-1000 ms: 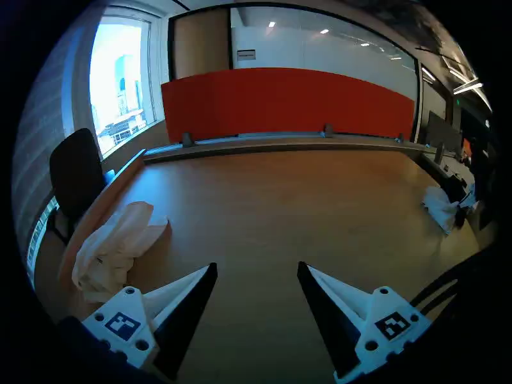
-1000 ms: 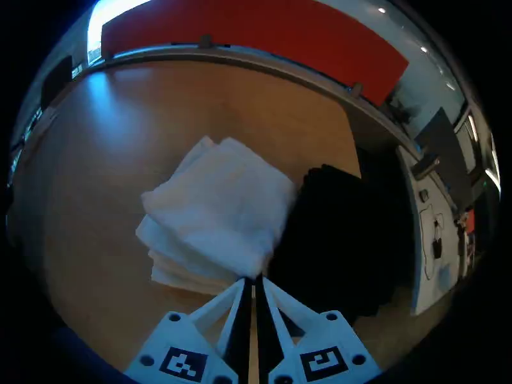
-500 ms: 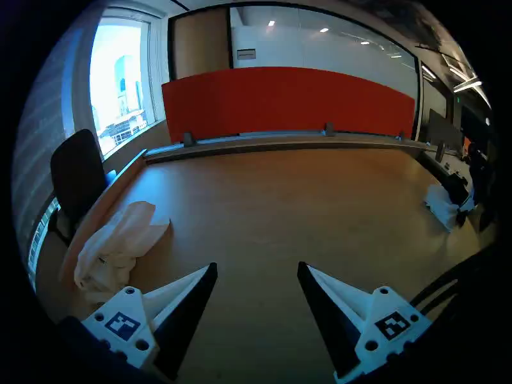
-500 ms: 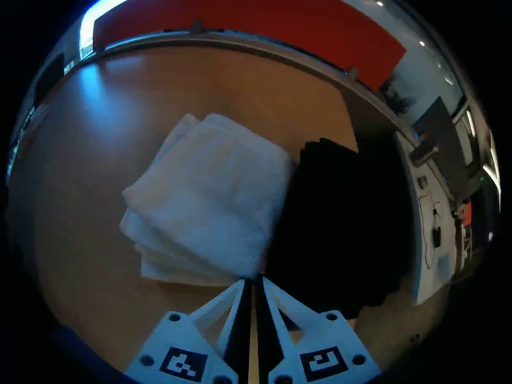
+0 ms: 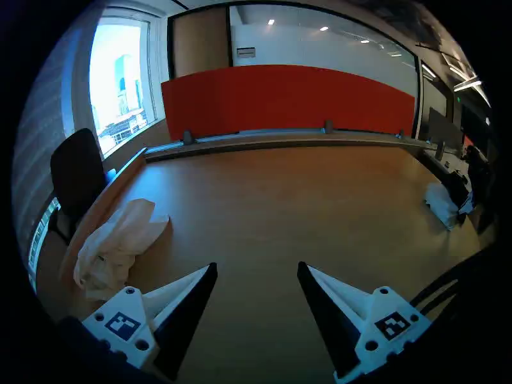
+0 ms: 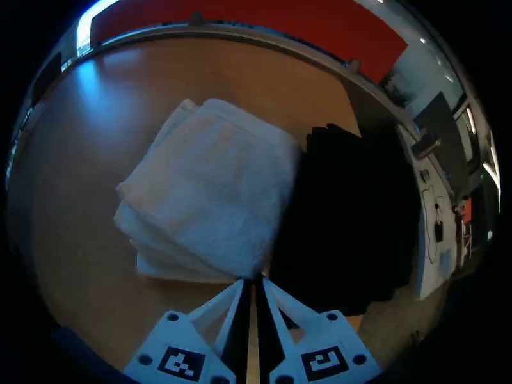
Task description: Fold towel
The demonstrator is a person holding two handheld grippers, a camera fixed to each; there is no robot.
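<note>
Chair (image 5: 77, 176): black, at the far left of the left gripper view, beyond the table's end.
Crumpled cloth (image 5: 118, 246): cream, heaped at the left edge of the wooden table (image 5: 288, 198).
Left gripper (image 5: 256, 275): jaws wide apart, nothing between them – bare wood beneath.
Red partition (image 5: 288, 102): upright along the table's far side.
White towel (image 5: 440, 203): small at the table's far right in the left gripper view; in the right gripper view it lies folded in a thick square stack, left of centre.
Right gripper (image 6: 251, 285): fingers closed to a thin slit, tips at the towel's near corner – whether a layer is pinched, I cannot tell.
Dark mass (image 6: 352, 224): black, touching the towel's right edge; too dark to identify.
</note>
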